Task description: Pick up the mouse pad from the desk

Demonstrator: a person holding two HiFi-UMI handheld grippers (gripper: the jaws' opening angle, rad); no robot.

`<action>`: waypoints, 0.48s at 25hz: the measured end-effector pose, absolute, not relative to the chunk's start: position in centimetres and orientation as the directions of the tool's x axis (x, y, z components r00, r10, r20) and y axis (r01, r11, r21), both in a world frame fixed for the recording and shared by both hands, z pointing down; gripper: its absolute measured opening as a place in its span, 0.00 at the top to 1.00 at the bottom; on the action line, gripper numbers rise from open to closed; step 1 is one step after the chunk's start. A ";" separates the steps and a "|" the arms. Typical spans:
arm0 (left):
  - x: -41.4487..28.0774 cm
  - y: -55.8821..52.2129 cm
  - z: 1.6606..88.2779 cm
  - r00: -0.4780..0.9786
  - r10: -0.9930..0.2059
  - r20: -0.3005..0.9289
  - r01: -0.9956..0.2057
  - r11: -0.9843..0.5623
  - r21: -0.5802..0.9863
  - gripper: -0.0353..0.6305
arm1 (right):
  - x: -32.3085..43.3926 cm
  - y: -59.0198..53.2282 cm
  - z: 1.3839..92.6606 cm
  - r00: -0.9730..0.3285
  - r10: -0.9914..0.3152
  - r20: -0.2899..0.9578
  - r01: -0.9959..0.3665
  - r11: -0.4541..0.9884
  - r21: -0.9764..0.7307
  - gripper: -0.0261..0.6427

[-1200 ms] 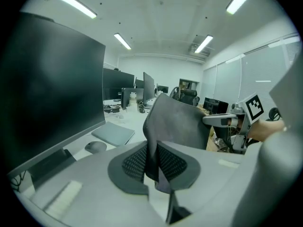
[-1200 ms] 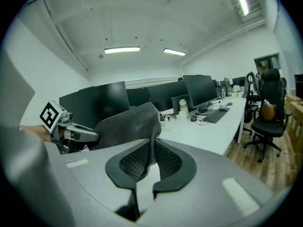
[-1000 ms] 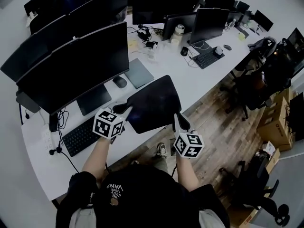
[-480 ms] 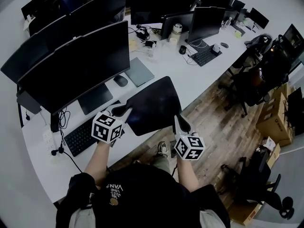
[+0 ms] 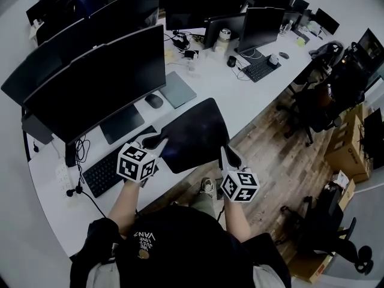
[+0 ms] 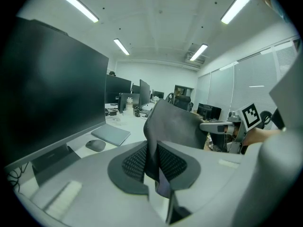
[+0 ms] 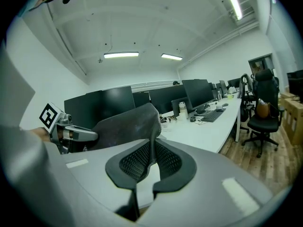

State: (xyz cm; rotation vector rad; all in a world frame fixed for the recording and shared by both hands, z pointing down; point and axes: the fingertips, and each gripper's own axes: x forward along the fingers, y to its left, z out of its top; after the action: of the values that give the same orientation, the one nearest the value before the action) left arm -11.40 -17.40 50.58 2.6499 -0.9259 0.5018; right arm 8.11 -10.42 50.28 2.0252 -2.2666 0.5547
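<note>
Two grips on one dark mouse pad (image 5: pixel 192 134): our left hand-held gripper (image 5: pixel 154 140) and right hand-held gripper (image 5: pixel 230 155) each clamp a near corner, holding it raised over the front edge of the white counter (image 5: pixel 243 98), we judge so the floppy sheet does not fold.

A long white desk (image 5: pixel 240 101) sweeps from seven o'clock to one o'clock across the head view of an open-plan office. At its near end a large black monitor (image 5: pixel 96 83) stands at ten o'clock on a flat grey base (image 5: pixel 122 123), with a black keyboard (image 5: pixel 105 171) lying at eight o'clock. A dark oval mouse (image 5: pixel 153 101) rests just beside a thin grey rectangular slab (image 5: pixel 177 90) at eleven o'clock. Farther along, toward one o'clock, a tangle of dark cables (image 5: pixel 182 42), a black mug (image 5: pixel 232 62), a second black keyboard (image 5: pixel 260 69) and a smaller black monitor (image 5: pixel 261 30) share the surface.
</note>
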 end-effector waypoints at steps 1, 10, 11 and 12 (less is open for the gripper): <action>-11.4 -17.3 50.7 0.734 -0.538 0.415 -0.640 -0.752 0.156 0.88 | 8.1 -10.4 50.3 -0.138 -0.952 0.274 -0.970 0.075 -0.230 0.91; -11.6 -17.5 51.0 0.739 -0.530 0.415 -0.636 -0.752 0.172 0.88 | 7.9 -10.5 50.7 -0.129 -0.951 0.280 -0.970 0.063 -0.234 0.91; -11.6 -17.5 51.1 0.740 -0.530 0.415 -0.636 -0.752 0.173 0.88 | 7.9 -10.5 50.8 -0.128 -0.951 0.281 -0.970 0.061 -0.234 0.91; -11.6 -17.6 51.2 0.741 -0.528 0.415 -0.635 -0.753 0.175 0.88 | 7.9 -10.6 50.8 -0.127 -0.951 0.282 -0.970 0.060 -0.234 0.91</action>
State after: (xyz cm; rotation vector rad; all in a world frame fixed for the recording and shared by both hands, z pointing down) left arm -11.63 -17.57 51.15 2.6371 -0.9061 0.4946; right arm 7.87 -10.59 50.81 2.0404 -2.2479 0.5710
